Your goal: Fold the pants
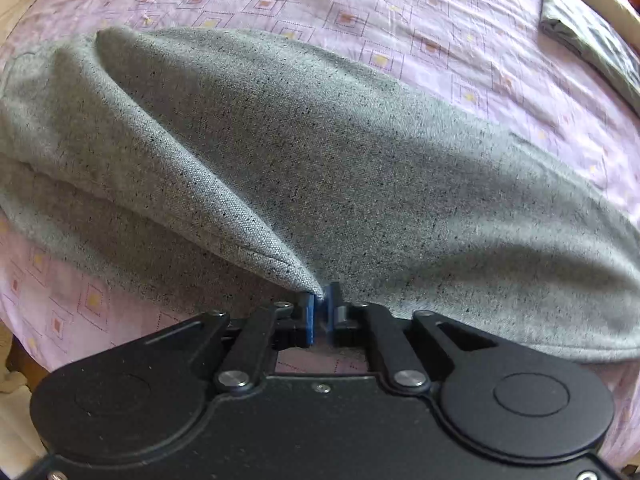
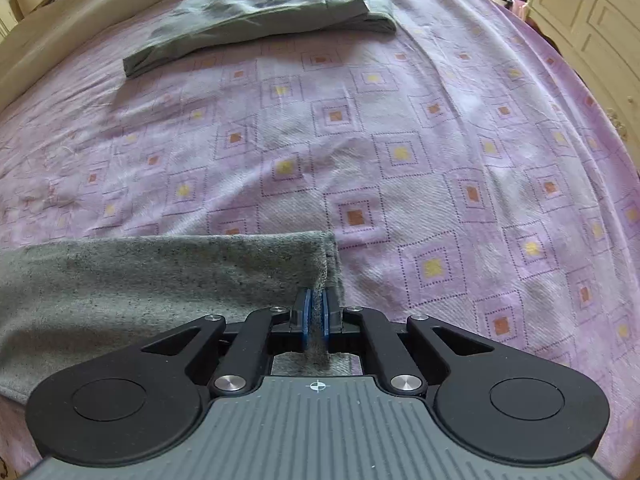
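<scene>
surface: pink-lilac bedsheet with square print, spread under everything.
pants: speckled grey knit pants lie on the sheet straight ahead of the left gripper, reaching across to the right gripper; one layer is raised in a ridge off the layer below.
left gripper: black two-finger gripper with blue pads points down; the pads stand close together pinching the tip of a pulled-up fold, probably so that layer can be carried over.
right gripper: matching gripper, pads clamped on the pants' end edge, fabric bunched between them; likely holds the far corner so both ends travel together.
other: folded olive-grey garment well ahead of the right gripper, near the bed's far edge, apart from the pants; looks already folded.
step: judged as lifting for a fold; pants not yet folded small.
</scene>
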A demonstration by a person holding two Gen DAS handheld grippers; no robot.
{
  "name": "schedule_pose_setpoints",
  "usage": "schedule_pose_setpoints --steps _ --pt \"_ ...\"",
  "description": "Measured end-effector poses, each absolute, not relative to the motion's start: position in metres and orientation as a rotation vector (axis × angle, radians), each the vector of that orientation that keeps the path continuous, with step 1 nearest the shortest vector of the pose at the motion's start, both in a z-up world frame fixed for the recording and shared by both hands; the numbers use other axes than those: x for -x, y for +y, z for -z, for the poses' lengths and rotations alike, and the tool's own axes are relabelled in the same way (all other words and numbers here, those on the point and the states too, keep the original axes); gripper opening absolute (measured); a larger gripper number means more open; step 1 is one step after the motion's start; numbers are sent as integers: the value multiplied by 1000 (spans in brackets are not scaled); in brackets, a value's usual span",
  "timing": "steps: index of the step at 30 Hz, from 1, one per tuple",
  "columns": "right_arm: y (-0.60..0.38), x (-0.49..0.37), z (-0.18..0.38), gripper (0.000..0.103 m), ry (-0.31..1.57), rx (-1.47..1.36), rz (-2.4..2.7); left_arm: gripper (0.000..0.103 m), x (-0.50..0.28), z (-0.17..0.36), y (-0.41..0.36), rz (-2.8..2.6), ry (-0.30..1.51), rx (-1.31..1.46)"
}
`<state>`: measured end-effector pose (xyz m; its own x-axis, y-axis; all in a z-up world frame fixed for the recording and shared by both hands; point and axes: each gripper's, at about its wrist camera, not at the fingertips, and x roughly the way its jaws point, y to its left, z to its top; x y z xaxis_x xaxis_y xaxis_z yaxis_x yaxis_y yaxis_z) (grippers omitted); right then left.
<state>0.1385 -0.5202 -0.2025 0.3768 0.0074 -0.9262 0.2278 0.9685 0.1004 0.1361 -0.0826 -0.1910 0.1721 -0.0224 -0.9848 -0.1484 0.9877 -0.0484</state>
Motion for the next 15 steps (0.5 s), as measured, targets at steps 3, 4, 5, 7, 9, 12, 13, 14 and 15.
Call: schedule_pose_setpoints --steps 3,4,5,7,9,12,13,14,15 --pt "-520 -136 196 9 1148 -236 178 22 -134 182 -81 -62 1422 110" --pt "-517 -133 188 9 1110 -219 197 23 -132 176 -81 -44 1417 93" --pt "-515 -131 182 11 1077 -204 209 25 -128 170 -78 -25 1407 74" --pt "-508 -127 167 14 1014 -195 219 30 -121 159 -72 -3 1389 45" --pt "-498 -125 154 15 974 -206 203 40 -117 150 -59 -10 1373 32" --pt "-473 -123 140 15 945 -228 152 40 -115 139 -22 -71 1354 56" --pt "-462 -122 137 15 943 -239 126 40 -116 136 -7 -100 1350 68" --pt "-449 -123 135 15 946 -249 98 40 -118 135 11 -129 1347 78" --pt "-432 -122 133 15 949 -257 71 40 -120 135 27 -156 1344 84"
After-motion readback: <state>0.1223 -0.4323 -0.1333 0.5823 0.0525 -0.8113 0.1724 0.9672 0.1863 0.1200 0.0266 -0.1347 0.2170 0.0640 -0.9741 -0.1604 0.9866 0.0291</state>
